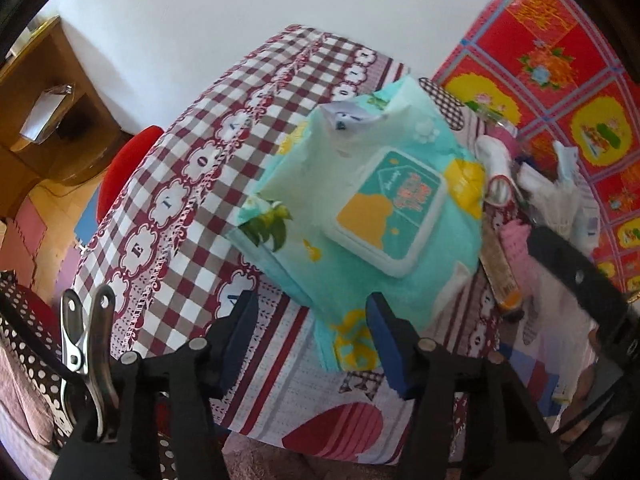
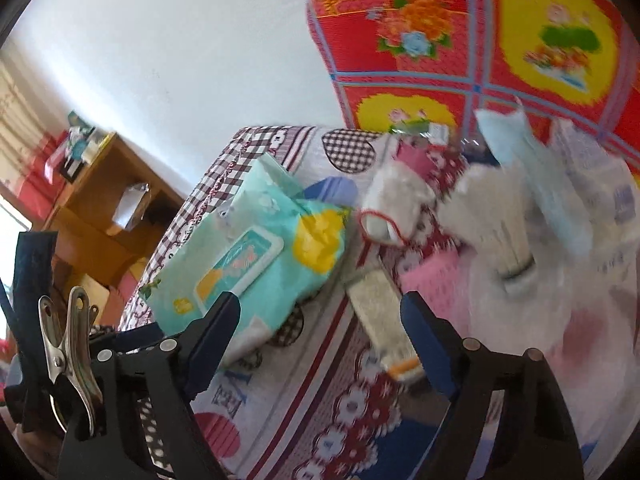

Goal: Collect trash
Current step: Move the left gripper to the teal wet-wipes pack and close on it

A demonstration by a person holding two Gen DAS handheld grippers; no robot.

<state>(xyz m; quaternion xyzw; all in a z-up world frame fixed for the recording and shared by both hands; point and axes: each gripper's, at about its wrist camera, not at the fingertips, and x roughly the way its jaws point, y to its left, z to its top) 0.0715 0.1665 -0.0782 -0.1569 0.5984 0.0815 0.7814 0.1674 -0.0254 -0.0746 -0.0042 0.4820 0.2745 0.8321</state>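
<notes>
My left fingers (image 1: 316, 336) gape above the wipes pack (image 1: 360, 208); my right fingers (image 2: 320, 332), also open, alone show the blue mask (image 2: 532, 168) at two o'clock.

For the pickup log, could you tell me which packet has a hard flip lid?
The large turquoise wet-wipe pack; the slim beige wrapper beside it has none.

**Lived-in home room, likely bedroom or living area**

Domestic setting. Checked maroon-and-white patchwork cloth (image 1: 192, 184) covers the tabletop, cluttered with household stuff: wet-wipes pack (image 1: 360, 216) in the middle, socks and crumpled tissues (image 2: 500, 216) to the right. Red floral quilt or mat (image 1: 560, 80) stands at the far right. Wooden shelf unit (image 1: 44, 112) against the plain white wall (image 1: 200, 20) far left, small items on top. Foam puzzle floor mats (image 1: 36, 232) below left. Red stool (image 1: 128, 164) beside the tabletop.
</notes>
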